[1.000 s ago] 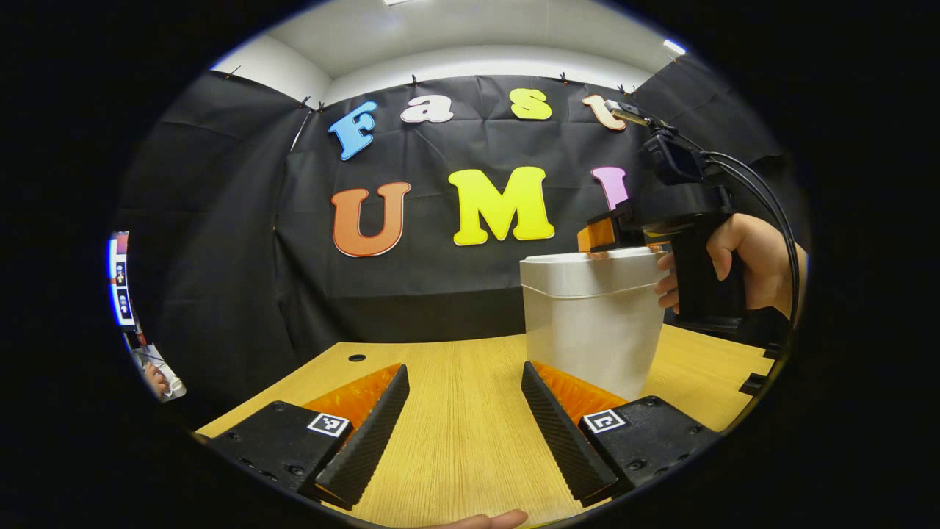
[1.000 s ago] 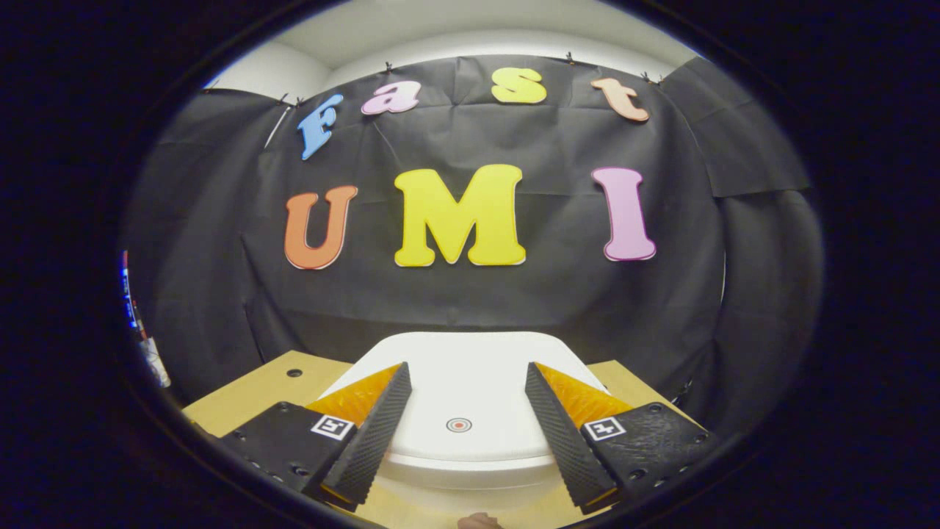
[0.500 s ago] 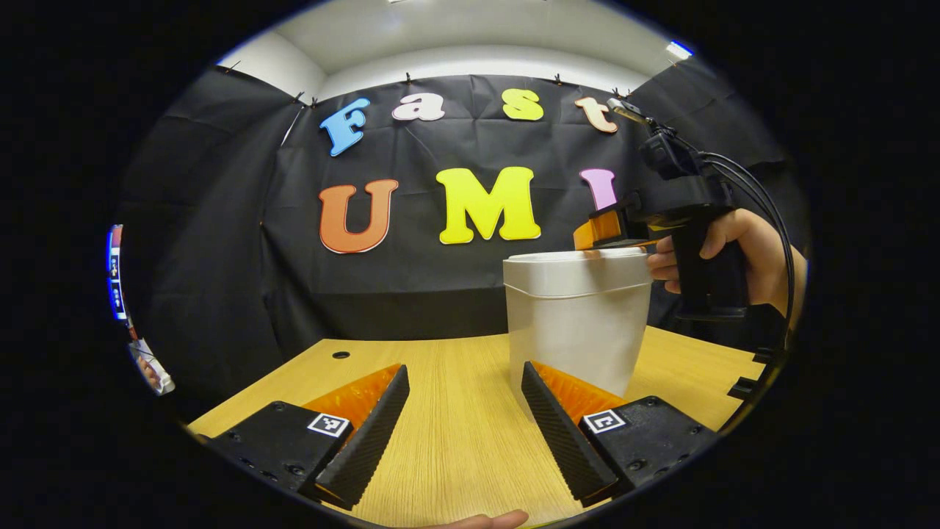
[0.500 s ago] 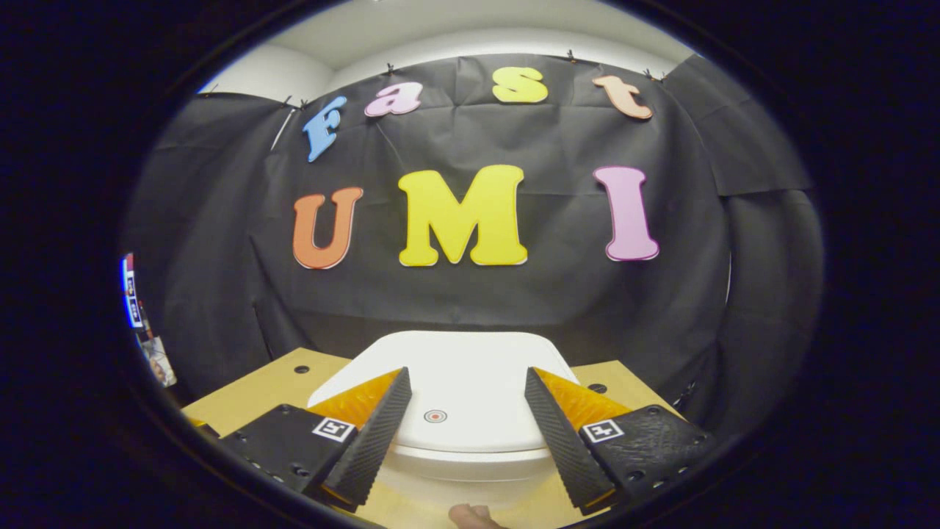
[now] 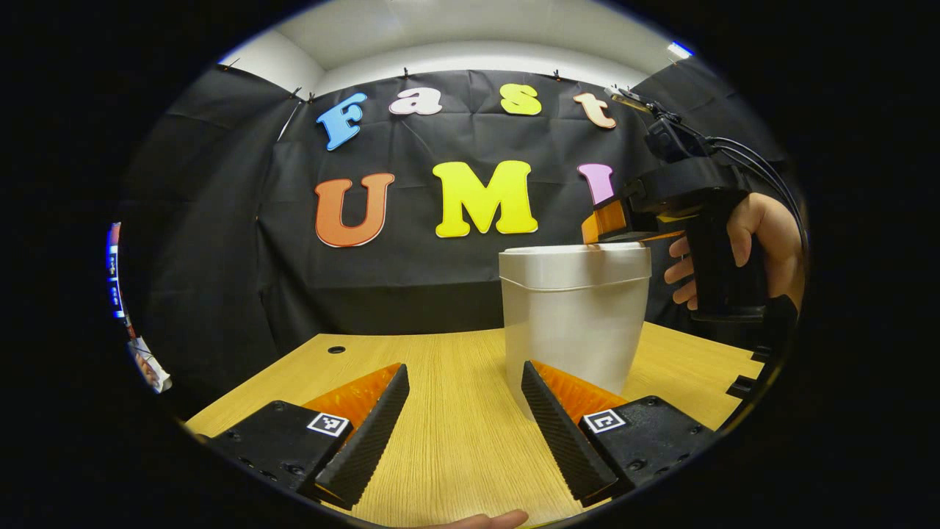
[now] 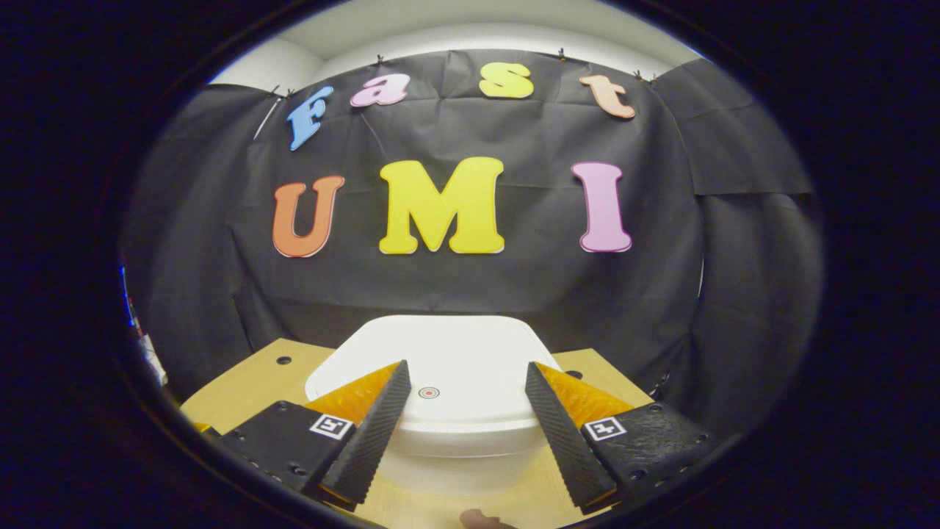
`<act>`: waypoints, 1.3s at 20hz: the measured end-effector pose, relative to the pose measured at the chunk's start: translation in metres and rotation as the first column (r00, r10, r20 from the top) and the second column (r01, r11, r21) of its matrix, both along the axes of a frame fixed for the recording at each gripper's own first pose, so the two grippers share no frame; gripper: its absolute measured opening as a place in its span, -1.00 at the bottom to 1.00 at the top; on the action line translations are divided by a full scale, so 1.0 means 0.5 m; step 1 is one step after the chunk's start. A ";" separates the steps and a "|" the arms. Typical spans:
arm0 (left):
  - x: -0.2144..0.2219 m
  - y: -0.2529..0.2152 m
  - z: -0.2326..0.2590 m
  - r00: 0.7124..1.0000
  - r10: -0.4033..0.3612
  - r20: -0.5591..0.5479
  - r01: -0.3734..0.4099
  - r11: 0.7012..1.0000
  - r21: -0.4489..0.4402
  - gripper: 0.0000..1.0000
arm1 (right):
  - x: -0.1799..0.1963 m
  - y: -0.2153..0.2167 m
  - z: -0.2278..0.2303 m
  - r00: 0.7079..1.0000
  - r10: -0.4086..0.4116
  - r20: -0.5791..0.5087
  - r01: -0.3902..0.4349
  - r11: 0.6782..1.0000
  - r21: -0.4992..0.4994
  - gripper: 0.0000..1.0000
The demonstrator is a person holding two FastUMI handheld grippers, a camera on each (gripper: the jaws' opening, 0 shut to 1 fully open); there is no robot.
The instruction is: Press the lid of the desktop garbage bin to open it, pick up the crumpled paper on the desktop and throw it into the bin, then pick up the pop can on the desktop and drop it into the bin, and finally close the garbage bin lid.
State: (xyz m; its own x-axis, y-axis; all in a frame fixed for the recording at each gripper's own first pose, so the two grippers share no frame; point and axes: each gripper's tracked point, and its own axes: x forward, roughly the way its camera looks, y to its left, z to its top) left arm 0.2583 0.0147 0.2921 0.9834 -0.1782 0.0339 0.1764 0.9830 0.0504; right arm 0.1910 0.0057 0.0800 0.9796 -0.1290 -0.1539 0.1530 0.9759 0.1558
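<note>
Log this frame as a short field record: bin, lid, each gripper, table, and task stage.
bin: white bin upright on the wooden table
lid: lid down, shut; small round mark on top
right gripper: right gripper open, over the lid's near part, held by a hand; contact with the lid cannot be told
left gripper: left gripper open, low over the table, bin just ahead of its right finger
paper, can: not located
stage: cannot tell whether this is the opening press or the final close

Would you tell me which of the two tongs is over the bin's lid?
The right tongs, held above the white bin's lid; the left tongs stay low over the wooden desk.
</note>
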 end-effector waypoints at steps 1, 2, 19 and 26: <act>0.000 -0.001 0.002 1.000 -0.004 0.001 0.004 1.000 -0.002 0.99 | -0.001 0.002 -0.004 1.000 0.000 -0.008 0.000 1.000 -0.006 0.96; -0.001 -0.004 0.004 1.000 -0.006 0.002 0.006 1.000 -0.002 0.99 | -0.003 -0.001 -0.003 1.000 0.006 0.002 -0.006 0.999 -0.032 0.98; -0.022 -0.025 0.014 0.999 -0.033 0.027 0.033 0.999 -0.007 0.99 | -0.161 -0.013 -0.017 0.991 -0.015 0.136 0.020 0.999 -0.039 0.92; -0.020 -0.009 0.016 0.999 0.007 0.037 -0.007 1.000 -0.008 0.99 | -0.285 0.000 -0.057 0.979 0.019 0.205 -0.014 1.000 -0.026 0.93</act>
State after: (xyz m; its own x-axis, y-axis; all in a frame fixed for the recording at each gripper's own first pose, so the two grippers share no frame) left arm 0.2485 0.0102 0.3001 0.9827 -0.1711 0.0715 0.1678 0.9846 0.0493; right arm 0.0486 0.0055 0.0515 0.9921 -0.1136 0.0539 0.1039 0.9820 0.1580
